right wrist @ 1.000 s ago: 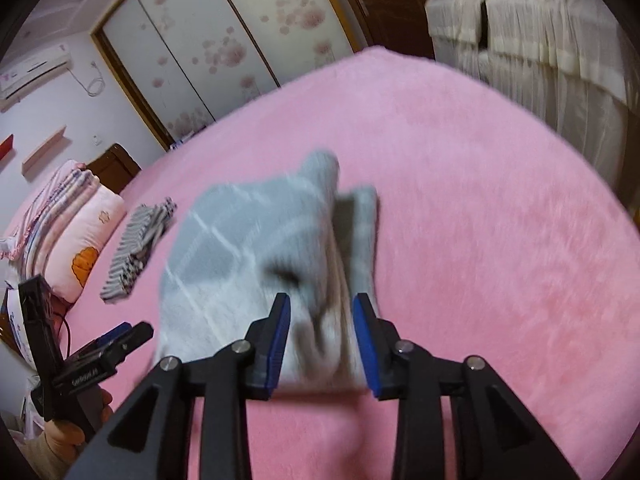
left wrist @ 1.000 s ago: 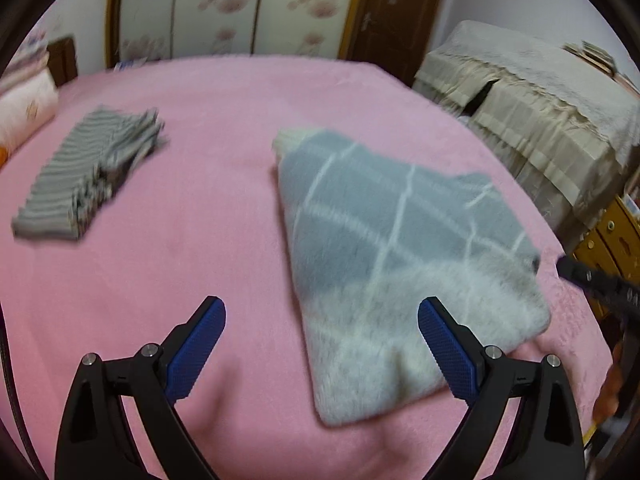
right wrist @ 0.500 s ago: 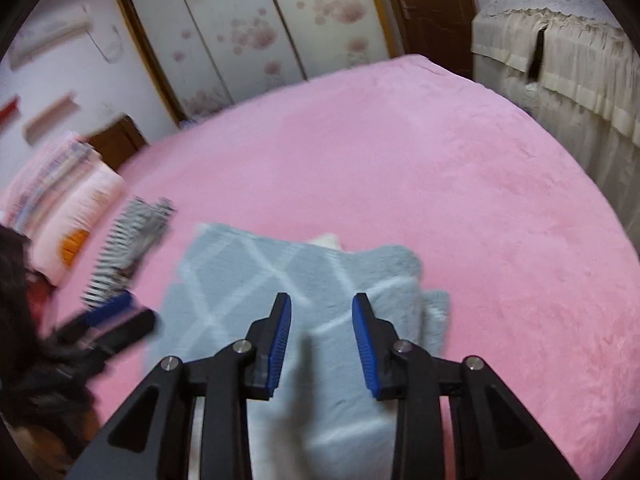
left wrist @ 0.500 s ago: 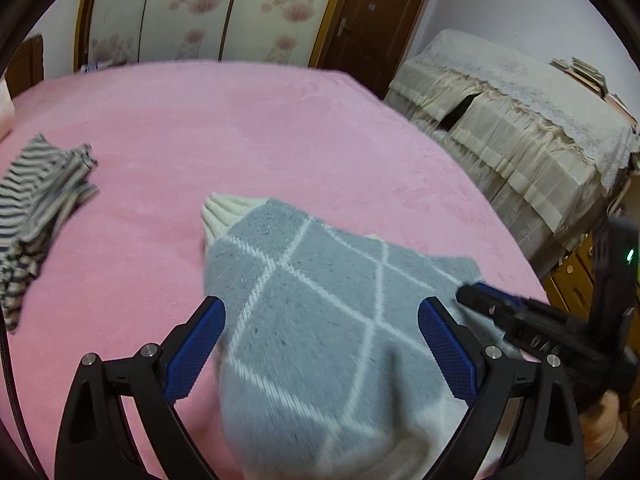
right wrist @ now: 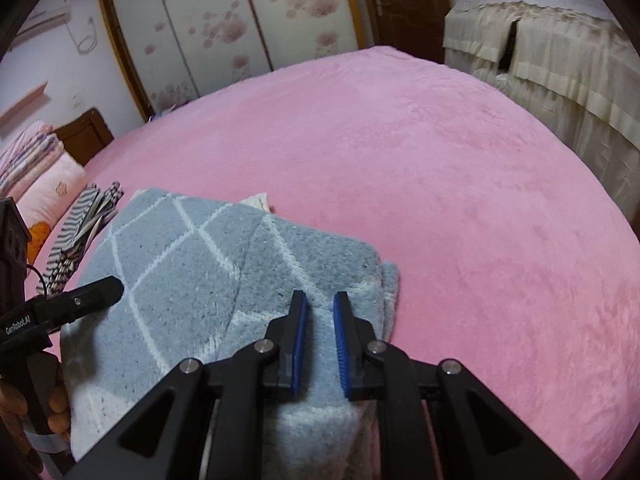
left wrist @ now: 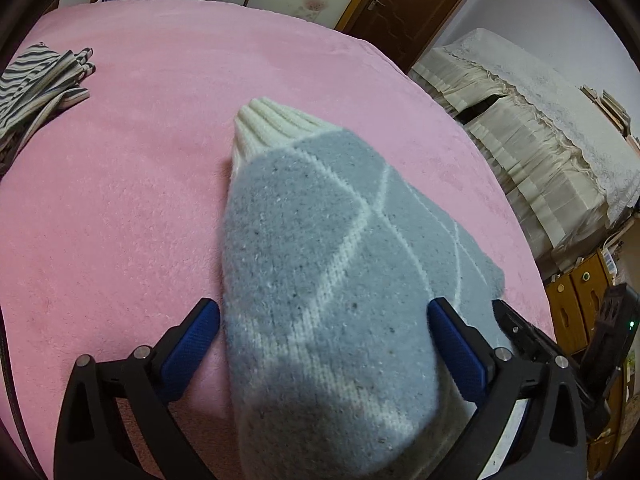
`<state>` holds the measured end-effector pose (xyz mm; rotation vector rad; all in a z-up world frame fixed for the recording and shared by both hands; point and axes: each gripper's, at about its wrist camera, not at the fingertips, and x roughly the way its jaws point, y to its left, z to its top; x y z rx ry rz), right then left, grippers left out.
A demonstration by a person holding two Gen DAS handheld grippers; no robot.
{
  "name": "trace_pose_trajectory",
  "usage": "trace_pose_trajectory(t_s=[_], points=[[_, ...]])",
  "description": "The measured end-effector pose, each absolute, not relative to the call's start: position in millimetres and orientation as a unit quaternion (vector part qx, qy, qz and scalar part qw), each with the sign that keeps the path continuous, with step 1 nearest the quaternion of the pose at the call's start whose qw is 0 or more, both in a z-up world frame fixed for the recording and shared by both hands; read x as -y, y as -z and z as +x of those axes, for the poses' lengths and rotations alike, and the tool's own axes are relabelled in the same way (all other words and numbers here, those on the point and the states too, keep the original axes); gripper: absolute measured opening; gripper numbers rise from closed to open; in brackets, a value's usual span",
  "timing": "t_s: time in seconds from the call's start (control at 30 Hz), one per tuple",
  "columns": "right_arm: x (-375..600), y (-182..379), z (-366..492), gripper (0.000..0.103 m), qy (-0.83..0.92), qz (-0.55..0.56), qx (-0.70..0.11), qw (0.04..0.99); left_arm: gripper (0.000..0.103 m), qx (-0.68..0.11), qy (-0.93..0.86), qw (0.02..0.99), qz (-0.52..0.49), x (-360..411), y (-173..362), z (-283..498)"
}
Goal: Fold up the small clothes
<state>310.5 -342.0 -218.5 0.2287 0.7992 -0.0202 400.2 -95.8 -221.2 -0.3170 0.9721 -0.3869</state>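
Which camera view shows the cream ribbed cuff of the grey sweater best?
The left wrist view. There the cream ribbed cuff lies in full sight at the far end of the grey sweater, with its ribs sharp. The right wrist view shows only a small pale strip of it behind the folded layers.
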Motion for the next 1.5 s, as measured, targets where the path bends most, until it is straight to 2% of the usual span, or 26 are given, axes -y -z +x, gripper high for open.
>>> trace_pose_trajectory(t_s=[0.3,0.4,0.47,0.53,0.6,0.77,0.87,0.93,1.07,1.27,1.5], points=[[339,214,311,0.012,0.018,0.103,-0.394,0.913,0.103,-0.450,0.159,0.872,-0.109,105,206,393],[331,203,311,0.016,0.014,0.086,-0.397,0.914,0.102,-0.435,0.144,0.885,-0.078,112,193,385],[331,194,307,0.021,0.006,0.094,-0.395,0.914,0.102,-0.435,0.148,0.886,-0.065,115,184,381],[335,186,299,0.038,-0.005,0.124,-0.390,0.912,0.102,-0.437,0.155,0.884,-0.059,119,175,376],[338,175,288,0.050,-0.007,0.151,-0.380,0.913,0.102,-0.439,0.165,0.882,-0.052,122,164,369],[337,147,261,0.056,-0.021,0.168,-0.364,0.916,0.102,-0.463,0.205,0.860,-0.054,119,142,349],[340,126,241,0.063,-0.029,0.177,-0.353,0.918,0.102,-0.447,0.226,0.864,-0.050,115,120,329],[344,113,231,0.078,-0.046,0.183,-0.348,0.918,0.103,-0.433,0.240,0.867,-0.043,114,103,317],[349,90,213,0.082,-0.047,0.171,-0.343,0.923,0.103,-0.422,0.285,0.860,-0.038,108,77,295],[354,81,208,0.100,-0.059,0.167,-0.371,0.911,0.103,-0.422,0.299,0.855,-0.040,96,63,283],[362,102,214,0.101,-0.091,0.201,-0.409,0.885,0.103,-0.465,0.307,0.828,-0.058,91,83,296]])
